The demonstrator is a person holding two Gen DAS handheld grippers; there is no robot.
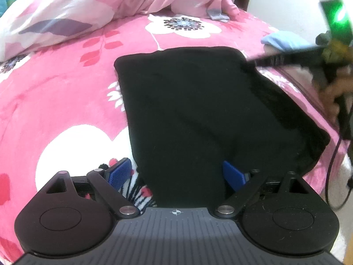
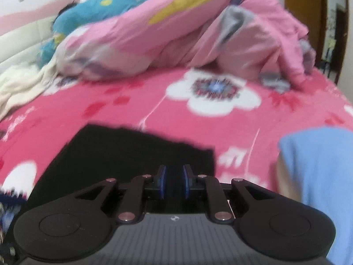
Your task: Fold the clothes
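Bed: we see its pink flowered cover under everything.
Quilt: a pink heap at twelve o'clock, far side of the bed.
Black garment: we find it folded flat at the centre of the bed, its near edge running under our left gripper.
Blue cloth: at three o'clock, apart from the black garment.
Left gripper: jaws spread wide over the garment's near edge, pads not pressing it.
Right gripper: jaws nearly together with a narrow gap, nothing pinched, above the garment.
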